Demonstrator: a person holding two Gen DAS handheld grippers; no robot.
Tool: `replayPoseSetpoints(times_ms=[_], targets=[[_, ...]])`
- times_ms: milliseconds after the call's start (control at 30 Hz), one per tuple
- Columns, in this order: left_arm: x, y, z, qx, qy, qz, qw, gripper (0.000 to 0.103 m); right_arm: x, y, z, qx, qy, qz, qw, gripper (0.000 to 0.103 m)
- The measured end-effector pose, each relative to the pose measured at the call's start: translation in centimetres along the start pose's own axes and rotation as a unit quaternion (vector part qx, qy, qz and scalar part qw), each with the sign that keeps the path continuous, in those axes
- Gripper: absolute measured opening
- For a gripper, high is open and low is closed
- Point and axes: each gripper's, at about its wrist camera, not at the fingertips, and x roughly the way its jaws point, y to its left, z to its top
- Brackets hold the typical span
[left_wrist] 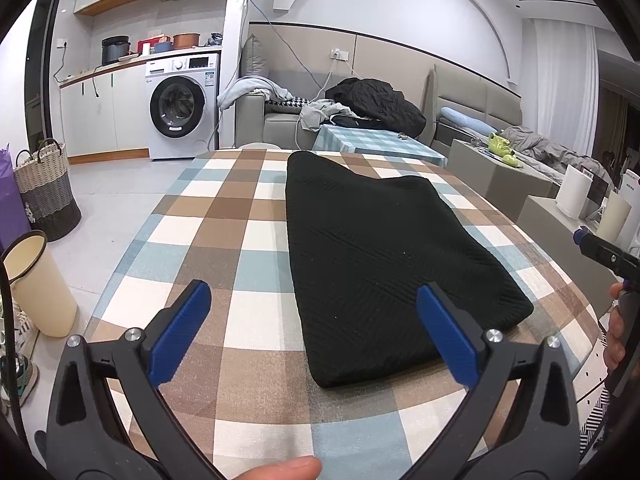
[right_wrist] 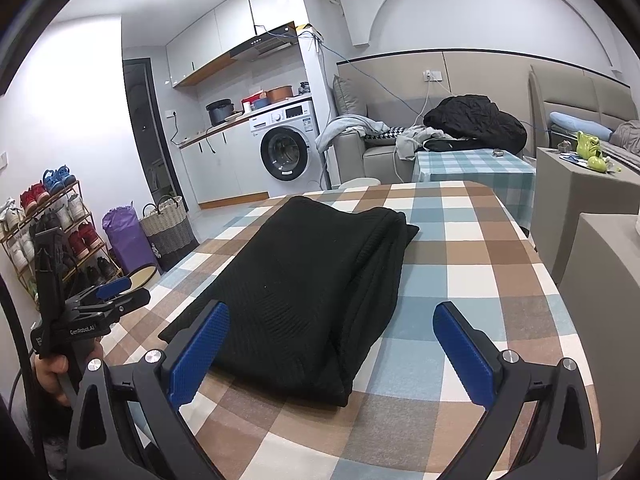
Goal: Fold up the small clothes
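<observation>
Blue pads line both tools, and both sets of jaws stand wide apart with nothing between them. In the left wrist view the left gripper [left_wrist: 314, 330] fills the bottom of the frame above the checked tablecloth [left_wrist: 224, 240], and a fingertip [left_wrist: 286, 469] shows at the bottom edge. Its right pad sits in front of the near end of the black knitted garment [left_wrist: 384, 256], though I cannot tell whether it touches. The garment lies folded into a long strip running from lower centre up to the middle of the frame, flat on the cloth. At the right edge the right gripper [left_wrist: 596, 250] pokes in, held by a hand [left_wrist: 616, 328].

In the right wrist view the right gripper [right_wrist: 332, 344] hangs low over the table, its left pad in front of the garment's [right_wrist: 312, 280] near corner, its right pad over bare cloth. The left gripper [right_wrist: 102, 300] shows at left centre.

Farther back stand a woven basket [left_wrist: 46, 188] at the left and a washing machine [left_wrist: 182, 106] at upper left.
</observation>
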Motion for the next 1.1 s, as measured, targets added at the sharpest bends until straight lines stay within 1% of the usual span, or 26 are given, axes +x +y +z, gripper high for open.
replayPoseSetpoints(times_ms=[233, 1100], targets=[[-0.20, -0.13, 0.10, -0.002, -0.002, -0.007, 1.0000, 0.102, -0.16, 0.00, 0.04, 0.000, -0.001, -0.001, 1.000, 0.103], [-0.50, 0.01, 0.29, -0.003, -0.006, -0.004, 1.0000, 0.102, -0.36, -0.22, 0.26, 0.001, -0.001, -0.002, 1.000, 0.103]])
